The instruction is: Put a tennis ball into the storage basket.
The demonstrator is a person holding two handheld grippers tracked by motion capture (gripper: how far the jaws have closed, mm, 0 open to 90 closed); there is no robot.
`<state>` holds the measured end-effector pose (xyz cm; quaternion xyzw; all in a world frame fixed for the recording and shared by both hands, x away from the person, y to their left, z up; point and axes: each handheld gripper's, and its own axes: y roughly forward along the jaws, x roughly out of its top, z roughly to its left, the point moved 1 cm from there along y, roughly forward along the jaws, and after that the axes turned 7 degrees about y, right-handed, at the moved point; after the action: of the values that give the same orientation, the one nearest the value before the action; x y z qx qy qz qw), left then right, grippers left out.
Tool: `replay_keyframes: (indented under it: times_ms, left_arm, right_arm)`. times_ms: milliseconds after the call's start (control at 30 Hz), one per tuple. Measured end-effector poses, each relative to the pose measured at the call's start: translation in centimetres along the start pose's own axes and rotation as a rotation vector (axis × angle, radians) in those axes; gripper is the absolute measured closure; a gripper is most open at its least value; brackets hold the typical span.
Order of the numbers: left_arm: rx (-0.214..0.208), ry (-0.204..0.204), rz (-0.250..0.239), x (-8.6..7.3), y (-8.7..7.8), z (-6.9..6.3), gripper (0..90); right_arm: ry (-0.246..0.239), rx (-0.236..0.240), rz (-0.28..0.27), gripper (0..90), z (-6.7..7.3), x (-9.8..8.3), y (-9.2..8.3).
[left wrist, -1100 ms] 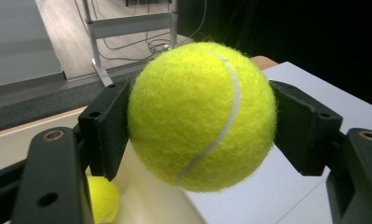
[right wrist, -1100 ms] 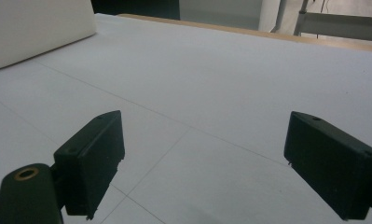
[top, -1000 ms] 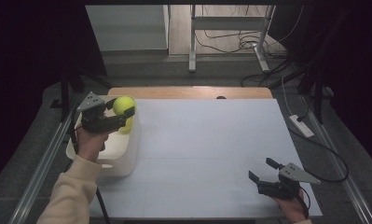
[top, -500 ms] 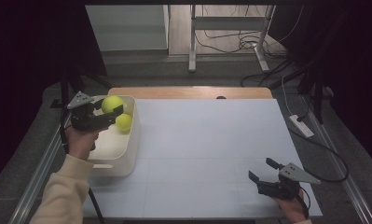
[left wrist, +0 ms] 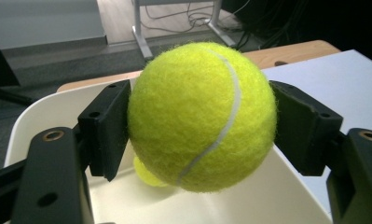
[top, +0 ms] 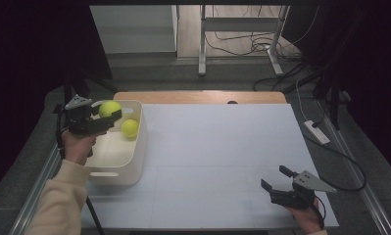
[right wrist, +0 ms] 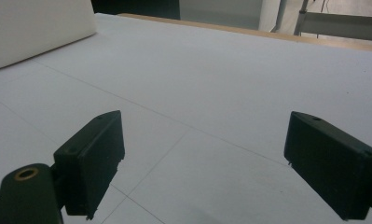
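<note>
Holding: left gripper is clenched on a tennis ball, one black pad on each side at the ball's widest part, so the grip looks secure.
Position of ball: raised above the open white bin at the table's left edge, over its far end; judged poised for dropping in.
Bin contents: a second tennis ball lies inside near the far wall, below and just beside the held one; a release here would likely land next to it.
Right gripper: jaws spread wide with nothing between them, resting low at the near right of the white table, well apart from the bin, apparently kept clear of the work.
Risk: ball may bounce out if let go from height.
</note>
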<state>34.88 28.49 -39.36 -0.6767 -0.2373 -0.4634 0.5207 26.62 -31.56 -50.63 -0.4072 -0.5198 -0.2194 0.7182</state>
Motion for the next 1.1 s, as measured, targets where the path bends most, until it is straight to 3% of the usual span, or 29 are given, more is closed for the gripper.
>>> replay_keyframes:
  times_ms: [333, 767, 1100]
  left_arm:
    - [0.023, -0.006, 0.07, -0.5, 0.6, 0.9, 26.8]
    - [0.052, 0.037, 0.168, -0.9, 0.9, 1.2, 26.7]
    - [0.07, 0.032, 0.18, -1.0, 0.6, 1.6, 26.5]
  right_arm:
    - [0.0, 0.0, 0.0, 12.2, 0.0, 0.0, 0.0]
    - [0.001, -0.001, 0.0, 12.2, -0.1, 0.0, 0.0]
    - [0.001, -0.001, 0.0, 12.1, 0.0, 0.0, 0.0]
